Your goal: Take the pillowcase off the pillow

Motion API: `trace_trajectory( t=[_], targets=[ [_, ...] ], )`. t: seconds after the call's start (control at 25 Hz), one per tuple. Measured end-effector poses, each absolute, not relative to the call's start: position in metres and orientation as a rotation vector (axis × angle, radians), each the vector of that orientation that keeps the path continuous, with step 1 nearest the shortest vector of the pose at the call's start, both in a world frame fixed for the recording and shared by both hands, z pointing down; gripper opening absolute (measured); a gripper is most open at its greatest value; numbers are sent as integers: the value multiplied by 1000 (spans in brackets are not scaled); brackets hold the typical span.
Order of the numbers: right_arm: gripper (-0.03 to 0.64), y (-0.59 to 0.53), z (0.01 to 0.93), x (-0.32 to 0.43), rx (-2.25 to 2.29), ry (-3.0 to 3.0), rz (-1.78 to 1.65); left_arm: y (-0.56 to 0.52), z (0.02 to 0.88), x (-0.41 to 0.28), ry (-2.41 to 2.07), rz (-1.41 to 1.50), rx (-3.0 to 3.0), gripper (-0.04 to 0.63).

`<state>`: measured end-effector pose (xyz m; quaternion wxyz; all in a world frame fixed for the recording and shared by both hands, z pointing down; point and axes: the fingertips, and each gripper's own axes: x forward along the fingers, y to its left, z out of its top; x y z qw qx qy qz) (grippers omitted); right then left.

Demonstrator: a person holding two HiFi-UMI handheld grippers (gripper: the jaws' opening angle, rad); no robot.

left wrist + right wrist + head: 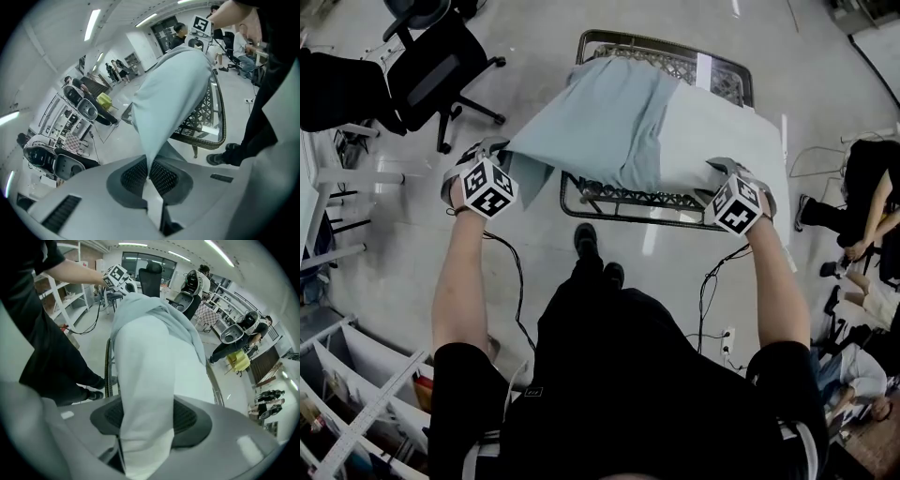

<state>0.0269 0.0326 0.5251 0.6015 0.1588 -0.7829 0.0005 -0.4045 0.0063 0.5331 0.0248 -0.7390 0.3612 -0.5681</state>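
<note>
A white pillow (722,131) lies on a wicker table with a glass top (623,202). A pale blue-green pillowcase (600,122) covers its left part, and the right part is bare. My left gripper (504,155) is at the pillowcase's near left corner and is shut on a pinch of that cloth (173,93), which rises taut from the gripper (149,176). My right gripper (724,176) is at the pillow's near right corner. There a thick fold of white pillow (150,366) is clamped between the pads of the right gripper (145,418). Beyond it lies the pillowcase (159,310).
A black office chair (441,66) stands to the left of the table. Seated people (872,206) are at the right edge. Cables (520,281) trail over the floor near my feet (586,239). White shelving (356,394) fills the lower left.
</note>
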Motion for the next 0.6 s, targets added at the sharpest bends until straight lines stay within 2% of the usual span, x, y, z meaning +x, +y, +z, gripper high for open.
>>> trace_trajectory(
  t=[0.6],
  targets=[
    [259, 66, 548, 58, 477, -1807, 181, -57, 513, -452, 1170, -1762, -2234, 9]
  ],
)
